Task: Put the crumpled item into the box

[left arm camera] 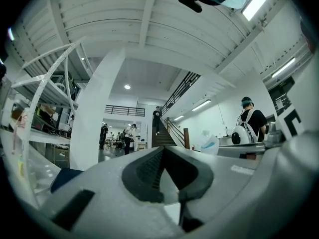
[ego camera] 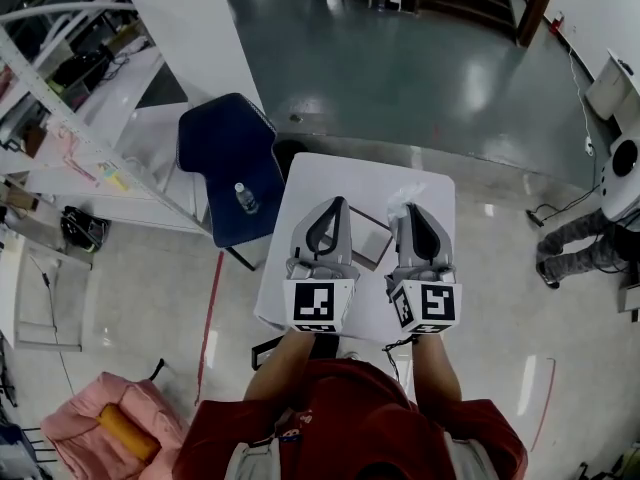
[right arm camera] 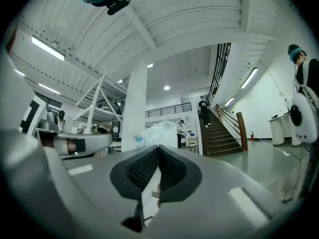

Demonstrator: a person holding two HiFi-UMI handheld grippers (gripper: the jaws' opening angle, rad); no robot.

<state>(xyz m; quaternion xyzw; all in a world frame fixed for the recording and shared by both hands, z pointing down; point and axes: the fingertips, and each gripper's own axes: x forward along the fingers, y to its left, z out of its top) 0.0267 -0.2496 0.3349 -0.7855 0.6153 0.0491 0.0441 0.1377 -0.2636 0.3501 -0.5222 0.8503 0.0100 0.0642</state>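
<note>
Open hall, green floor. White table (ego camera: 330,173); navy chair (ego camera: 222,148) just left of it, bottle (ego camera: 245,198) on the seat. Left gripper (ego camera: 339,202) and right gripper (ego camera: 409,209) over the table, jaws together, empty. Box (ego camera: 368,240) between them, contents unclear. Crumpled item (ego camera: 404,197) on the table past the right tip.

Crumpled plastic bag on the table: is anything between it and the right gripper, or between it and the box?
Nothing visible does. The crumpled plastic bag lies just past the right gripper's shut tips, and the box sits close beside it on the white table.
</note>
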